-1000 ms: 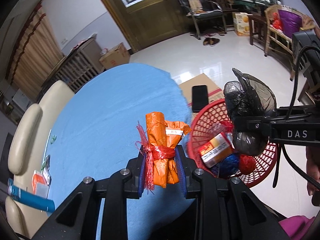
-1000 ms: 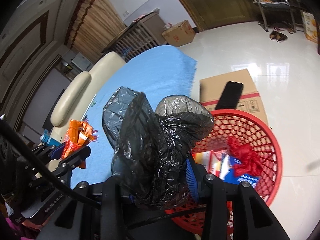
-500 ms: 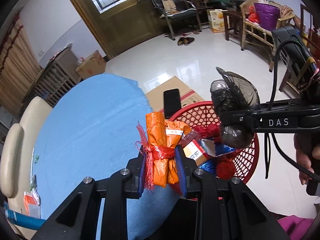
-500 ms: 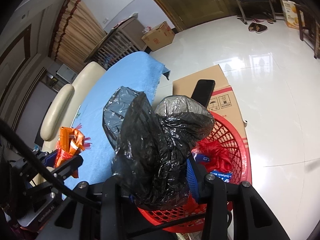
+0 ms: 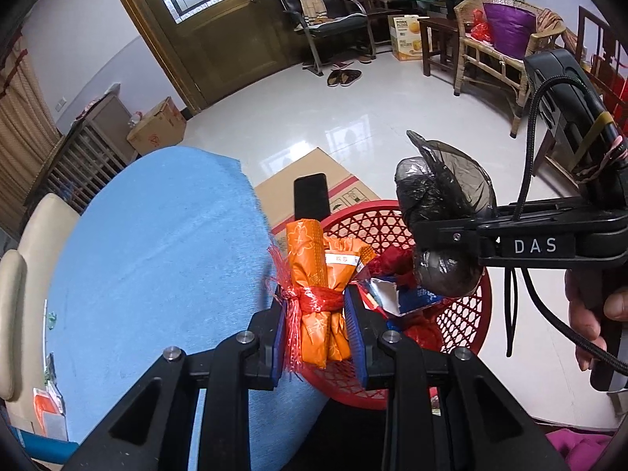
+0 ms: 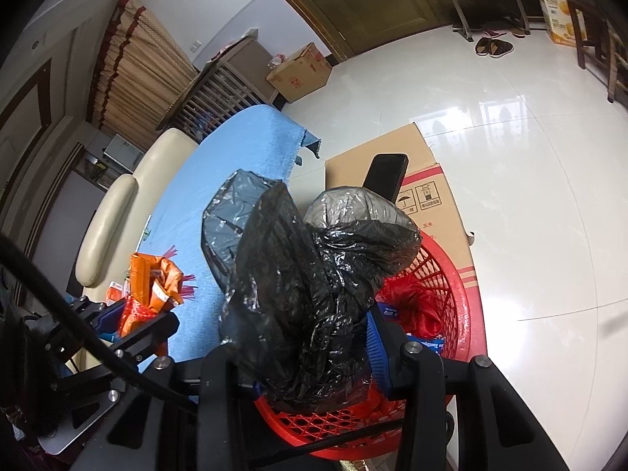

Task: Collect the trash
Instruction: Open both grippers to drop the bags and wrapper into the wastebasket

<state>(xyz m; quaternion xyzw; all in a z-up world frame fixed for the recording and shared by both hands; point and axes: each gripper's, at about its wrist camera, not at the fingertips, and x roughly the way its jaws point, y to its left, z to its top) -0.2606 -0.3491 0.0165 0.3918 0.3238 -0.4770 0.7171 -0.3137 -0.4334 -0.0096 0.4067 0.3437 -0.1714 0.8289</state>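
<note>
Left wrist view, left to right: blue cloth (image 5: 157, 255) over the table, then the left gripper (image 5: 320, 333) clenched on an orange wrapper bundle (image 5: 314, 286) tied with red netting, held over the near rim of the red basket (image 5: 463, 325). Basket sits on the floor beside the table, trash already inside, cardboard box (image 5: 314, 180) with a black phone (image 5: 312, 196) behind it. Right gripper (image 5: 443, 243) grasps a crumpled black plastic bag (image 5: 443, 192) above the basket; person's hand (image 5: 596, 314) on its handle.

Bright daylight; window glare on the glossy floor (image 5: 337, 137); sharp focus; fisheye-curved, dark-vignetted edges
</note>
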